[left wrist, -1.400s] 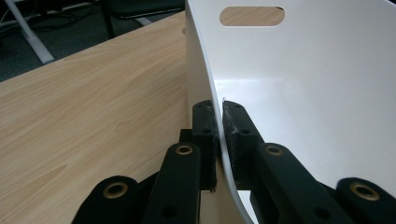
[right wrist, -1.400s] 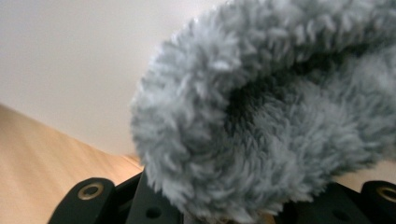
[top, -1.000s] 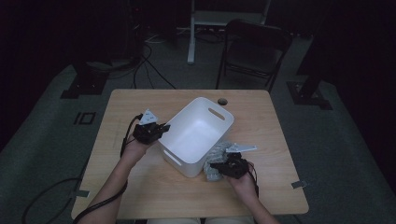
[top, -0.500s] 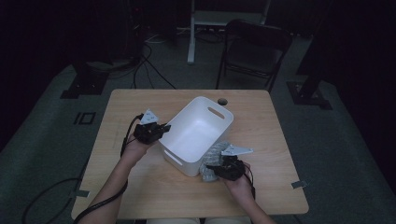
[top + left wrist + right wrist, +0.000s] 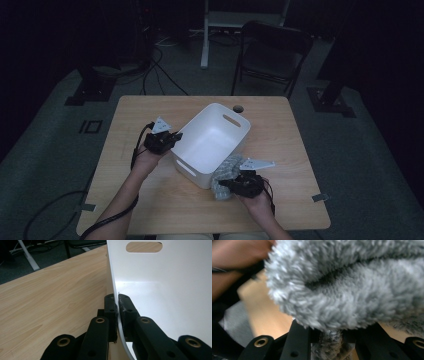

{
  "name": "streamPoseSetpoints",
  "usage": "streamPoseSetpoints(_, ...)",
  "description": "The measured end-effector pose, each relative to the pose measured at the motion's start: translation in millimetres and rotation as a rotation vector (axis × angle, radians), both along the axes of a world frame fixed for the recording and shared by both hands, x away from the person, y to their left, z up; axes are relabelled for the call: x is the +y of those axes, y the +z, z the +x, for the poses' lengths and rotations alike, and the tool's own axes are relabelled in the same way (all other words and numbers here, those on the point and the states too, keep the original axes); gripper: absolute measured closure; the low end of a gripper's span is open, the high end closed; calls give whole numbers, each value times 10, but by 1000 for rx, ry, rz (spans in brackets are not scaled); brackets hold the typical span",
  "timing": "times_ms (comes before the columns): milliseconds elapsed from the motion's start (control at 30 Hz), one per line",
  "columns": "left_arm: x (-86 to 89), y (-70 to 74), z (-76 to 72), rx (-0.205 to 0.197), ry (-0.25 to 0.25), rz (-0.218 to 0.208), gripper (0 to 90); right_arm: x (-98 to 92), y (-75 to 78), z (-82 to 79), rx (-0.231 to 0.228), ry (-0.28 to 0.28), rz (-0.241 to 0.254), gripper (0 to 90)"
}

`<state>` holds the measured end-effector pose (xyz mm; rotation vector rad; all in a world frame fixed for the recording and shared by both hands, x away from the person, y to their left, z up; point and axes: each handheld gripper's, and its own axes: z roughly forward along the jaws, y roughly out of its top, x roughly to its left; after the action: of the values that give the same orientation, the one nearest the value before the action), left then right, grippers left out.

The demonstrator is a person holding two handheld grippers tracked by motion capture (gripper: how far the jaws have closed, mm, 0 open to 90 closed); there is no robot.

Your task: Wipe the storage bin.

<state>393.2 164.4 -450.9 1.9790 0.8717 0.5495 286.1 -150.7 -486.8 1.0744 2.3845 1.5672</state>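
Note:
A white plastic bin (image 5: 212, 142) with slot handles stands tilted in the middle of the wooden table (image 5: 280, 130). My left gripper (image 5: 172, 138) is shut on the bin's left rim; in the left gripper view the thin white bin wall (image 5: 160, 290) runs between the two jaws of the left gripper (image 5: 117, 305). A grey fluffy cloth (image 5: 226, 175) lies bunched against the bin's near right side. My right gripper (image 5: 225, 185) is shut on the cloth (image 5: 352, 290), whose pile hangs over the jaws in the right gripper view; the right gripper (image 5: 332, 336) pinches a fold.
A black folding chair (image 5: 272, 50) and a white stand (image 5: 210, 25) are beyond the table's far edge. Cables (image 5: 150, 70) lie on the dark floor at the left. A small hole (image 5: 237, 108) sits in the tabletop behind the bin.
My right gripper has slid left and nearer along the table with the cloth, lifting part of it beside the bin. The left gripper has stayed on the rim.

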Motion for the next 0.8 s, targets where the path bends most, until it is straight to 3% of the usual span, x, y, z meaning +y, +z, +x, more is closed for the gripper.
streamPoseSetpoints(67,-6,0,-1,1,2,-2,861,28,143,-93,-34,26,43,729)
streamPoseSetpoints(133,-9,0,-3,4,-4,-4,862,87,220,-131,-63,24,17,730)
streamPoseSetpoints(300,-1,0,-11,4,-20,-1,864,110,94,-61,-62,6,-2,734)
streamPoseSetpoints(433,-2,1,-5,9,-23,-4,863,108,-151,30,11,-15,-45,734)
streamPoseSetpoints(533,-1,-1,-7,9,-21,-7,862,113,-269,69,32,-24,-81,734)
streamPoseSetpoints(600,-5,-1,-7,10,-12,-7,862,138,-521,159,101,-47,-155,732)
streamPoseSetpoints(633,-8,-1,-7,11,-6,-9,862,133,-561,174,111,-47,-149,731)
streamPoseSetpoints(667,-13,-2,-7,11,4,-13,862,123,-573,177,123,-50,-132,730)
streamPoseSetpoints(733,-18,-3,-4,8,12,-13,864,139,-533,154,113,-54,-155,730)
streamPoseSetpoints(800,-20,-5,-4,9,15,-18,865,129,-494,117,126,-35,-124,730)
